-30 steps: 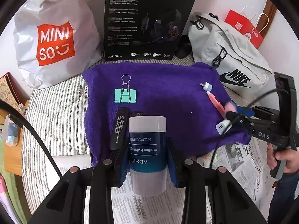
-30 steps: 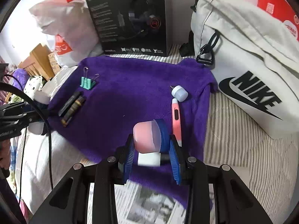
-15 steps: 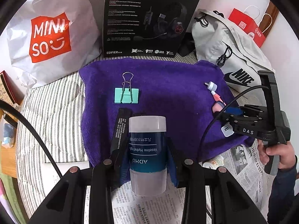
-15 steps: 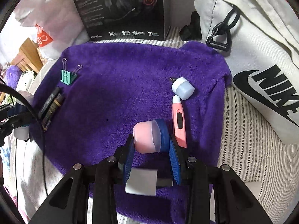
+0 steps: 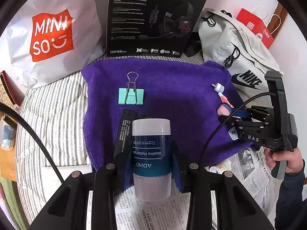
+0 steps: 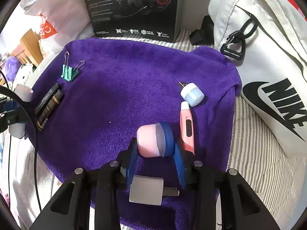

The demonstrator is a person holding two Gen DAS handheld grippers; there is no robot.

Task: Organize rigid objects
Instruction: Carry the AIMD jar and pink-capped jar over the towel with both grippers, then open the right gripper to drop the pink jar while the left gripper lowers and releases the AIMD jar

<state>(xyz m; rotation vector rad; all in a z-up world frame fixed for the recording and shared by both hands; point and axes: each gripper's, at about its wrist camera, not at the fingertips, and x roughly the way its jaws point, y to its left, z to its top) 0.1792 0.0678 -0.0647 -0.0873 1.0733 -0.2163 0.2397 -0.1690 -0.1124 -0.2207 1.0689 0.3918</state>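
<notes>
My left gripper [image 5: 151, 153] is shut on a blue-and-white Vaseline jar [image 5: 151, 153], held over the near edge of the purple towel [image 5: 172, 88]. A black battery pack [image 5: 122, 132] lies just left of the jar, a green binder clip [image 5: 131, 95] beyond it. My right gripper [image 6: 154, 143] is shut on a pink-capped jar [image 6: 151, 140] low over the towel [image 6: 134, 76]. A white charger plug [image 6: 146, 189] lies under its jaws. A pink utility knife [image 6: 187, 126] and a small pale-blue cap [image 6: 192, 94] lie to its right.
A Miniso bag [image 5: 51, 36], a black headset box [image 5: 153, 19] and a white Nike bag [image 5: 236, 53] stand behind the towel. Newspaper [image 5: 249, 164] lies at the front, striped bedding [image 5: 53, 118] to the left. A small roll [image 5: 220, 166] sits at the towel's front edge.
My right gripper has moved forward over the towel with the pink-capped jar, the plug now beneath it. My left gripper has risen and pulled back slightly, still holding the Vaseline jar.
</notes>
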